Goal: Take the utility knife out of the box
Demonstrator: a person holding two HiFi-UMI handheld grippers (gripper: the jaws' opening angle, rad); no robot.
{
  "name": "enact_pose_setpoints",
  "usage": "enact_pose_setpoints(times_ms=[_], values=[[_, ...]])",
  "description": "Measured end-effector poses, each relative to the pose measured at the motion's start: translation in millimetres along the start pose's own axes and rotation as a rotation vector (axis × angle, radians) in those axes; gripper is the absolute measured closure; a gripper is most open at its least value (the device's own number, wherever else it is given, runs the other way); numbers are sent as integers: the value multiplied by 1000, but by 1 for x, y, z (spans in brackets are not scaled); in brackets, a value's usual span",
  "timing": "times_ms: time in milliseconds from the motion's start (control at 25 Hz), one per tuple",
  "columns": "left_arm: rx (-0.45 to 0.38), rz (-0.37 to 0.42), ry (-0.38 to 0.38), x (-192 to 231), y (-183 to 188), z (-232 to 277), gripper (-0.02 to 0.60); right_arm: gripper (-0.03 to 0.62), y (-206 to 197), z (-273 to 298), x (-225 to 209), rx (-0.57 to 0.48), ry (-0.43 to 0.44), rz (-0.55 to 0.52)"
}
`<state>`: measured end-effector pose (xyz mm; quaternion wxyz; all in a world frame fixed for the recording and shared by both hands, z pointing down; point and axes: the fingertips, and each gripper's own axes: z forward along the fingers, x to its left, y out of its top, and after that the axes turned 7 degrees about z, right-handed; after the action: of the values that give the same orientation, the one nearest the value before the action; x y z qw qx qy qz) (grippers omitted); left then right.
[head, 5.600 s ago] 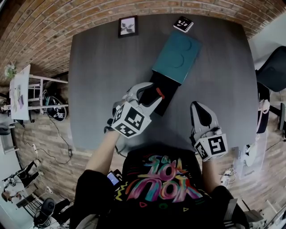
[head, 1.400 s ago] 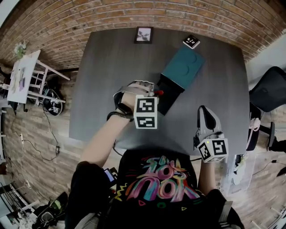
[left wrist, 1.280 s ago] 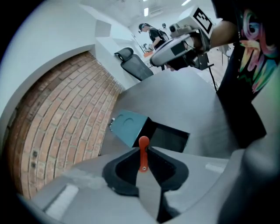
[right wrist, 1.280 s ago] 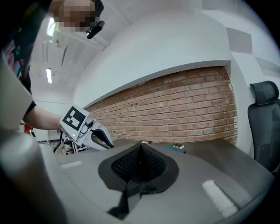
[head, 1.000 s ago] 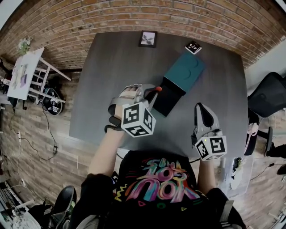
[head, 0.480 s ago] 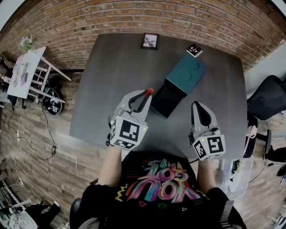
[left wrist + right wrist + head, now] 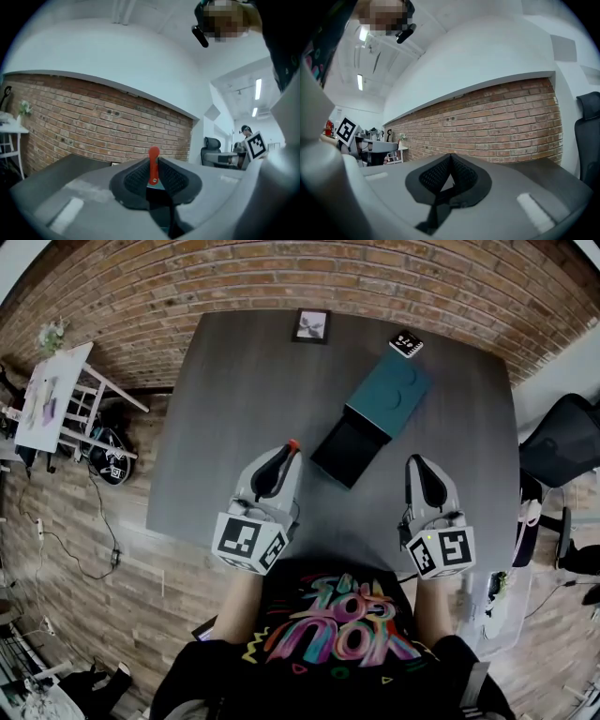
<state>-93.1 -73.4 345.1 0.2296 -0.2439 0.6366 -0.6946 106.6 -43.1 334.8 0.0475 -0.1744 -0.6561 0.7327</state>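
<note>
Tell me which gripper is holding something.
The left gripper, shut on the red-ended utility knife. The right gripper has its jaws together with nothing between them.

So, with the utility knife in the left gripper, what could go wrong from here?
The utility knife sits edge-on near the tips of the left gripper, so it might pivot or slip out. The box's black tray lies pulled out of its teal sleeve close by, with the shut right gripper not steadying it; a careless swing could knock it.
</note>
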Motion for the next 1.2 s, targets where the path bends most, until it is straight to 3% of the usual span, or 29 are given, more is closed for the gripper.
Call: enact_pose_setpoints(times_ms=[1200], values=[[98,5,-45,-6,-22,18,526,595,-9,-1,-24,42,-6,20]])
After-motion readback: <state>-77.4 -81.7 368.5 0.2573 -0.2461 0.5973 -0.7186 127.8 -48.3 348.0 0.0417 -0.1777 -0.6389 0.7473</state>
